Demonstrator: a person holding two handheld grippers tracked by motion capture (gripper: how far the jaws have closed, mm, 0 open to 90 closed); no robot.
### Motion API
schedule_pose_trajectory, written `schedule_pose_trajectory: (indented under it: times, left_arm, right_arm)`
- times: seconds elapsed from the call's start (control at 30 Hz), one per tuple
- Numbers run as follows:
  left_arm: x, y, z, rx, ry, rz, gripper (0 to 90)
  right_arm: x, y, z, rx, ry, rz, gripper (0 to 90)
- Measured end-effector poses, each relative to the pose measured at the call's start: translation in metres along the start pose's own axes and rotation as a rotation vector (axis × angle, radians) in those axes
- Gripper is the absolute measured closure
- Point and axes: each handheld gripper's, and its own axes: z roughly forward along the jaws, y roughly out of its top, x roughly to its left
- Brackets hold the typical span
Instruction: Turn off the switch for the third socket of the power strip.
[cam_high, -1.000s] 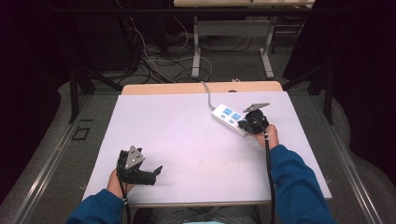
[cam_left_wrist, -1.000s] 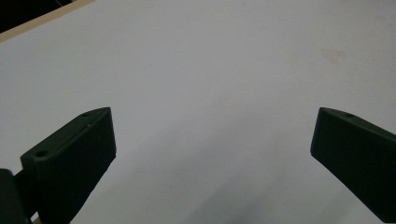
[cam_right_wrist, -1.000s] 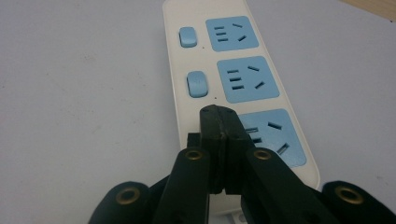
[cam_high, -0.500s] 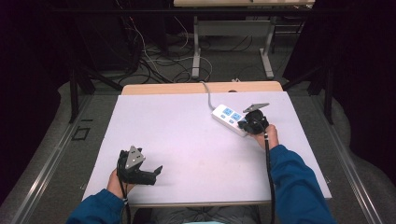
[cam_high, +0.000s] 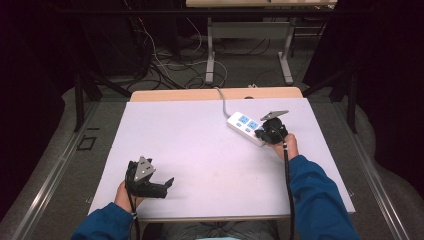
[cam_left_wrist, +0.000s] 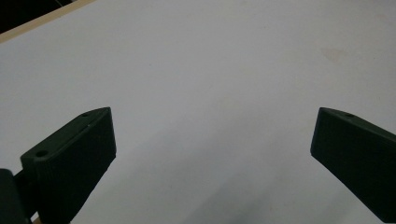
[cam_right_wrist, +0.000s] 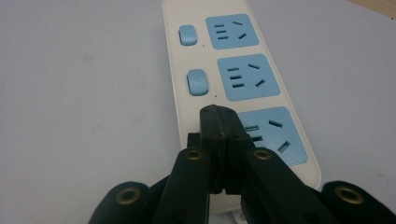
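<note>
Nearest me, my left gripper (cam_high: 159, 185) rests low at the near left edge of the table (cam_high: 200, 150), its jaws spread wide with nothing between them; I judge I am keeping it parked there, out of the way, since the work is all on the other side. The left gripper view confirms what the high view can only hint at: bare pale tabletop (cam_left_wrist: 210, 70) between the two black jaws, and a strip of the wooden edge at the top left corner.

Farther out, on the right half of the table, my right gripper (cam_right_wrist: 219, 122) has its jaws pressed together, empty, with the joined tips down over the near end of the white power strip (cam_right_wrist: 201, 37). They sit on the switch side of the nearest blue socket (cam_right_wrist: 268, 133), where its rocker switch should be, so I take it I am pressing that switch; closed jaws give me one firm point to push with.

The right gripper view shows the two other blue switches (cam_right_wrist: 196, 82) and socket faces; from above the strip (cam_high: 243, 125) lies angled, its cord (cam_high: 222, 100) running off the far edge
</note>
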Motion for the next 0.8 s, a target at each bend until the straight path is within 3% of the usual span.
schedule_pose_trajectory:
  times: [0.8]
  left_arm:
    - [-0.0007, 0.0001, 0.0006, 0.0, -0.001, 0.001, 0.1]
  right_arm:
    - [-0.0007, -0.0007, -0.0006, -0.006, 0.003, -0.008, 90.0]
